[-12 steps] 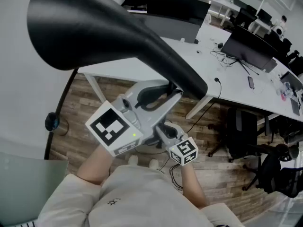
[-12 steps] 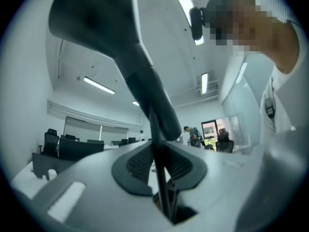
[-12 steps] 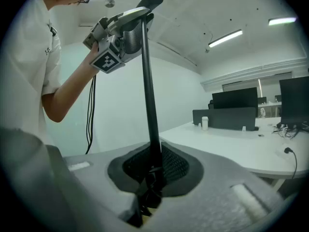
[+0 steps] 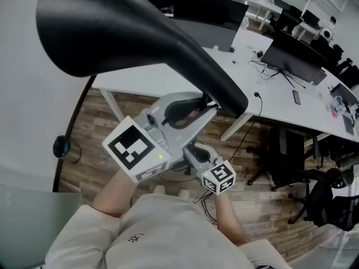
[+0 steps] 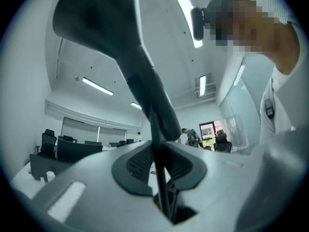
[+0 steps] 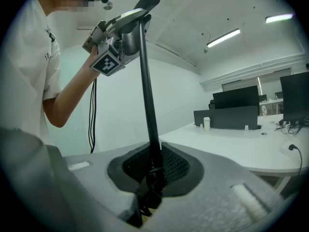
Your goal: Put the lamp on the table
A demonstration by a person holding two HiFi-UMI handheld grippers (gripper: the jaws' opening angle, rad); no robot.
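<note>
The lamp (image 4: pixel 168 43) hangs aloft beside the near edge of the counter (image 4: pixel 140 83), left gripper (image 5: pixel 158 166) and right gripper (image 6: pixel 153 170) both clamped on its thin pole (image 6: pixel 147 95). Its big shade (image 4: pixel 95 27) could twist that pole loose and strike the counter.

lamp (image 4: pixel 129 32): smooth black shade with a dull satin sheen, thin matt black pole. left tool (image 5: pixel 157 170) and right tool (image 6: pixel 153 170): matt grey plastic shells, dark ribbed pads (image 5: pixel 137 164). table (image 4: pixel 168 82): smooth white top. floor (image 4: pixel 101 129): brown wood-grain planks, low sheen. shirt (image 4: pixel 162 228): pale cloth.
</note>
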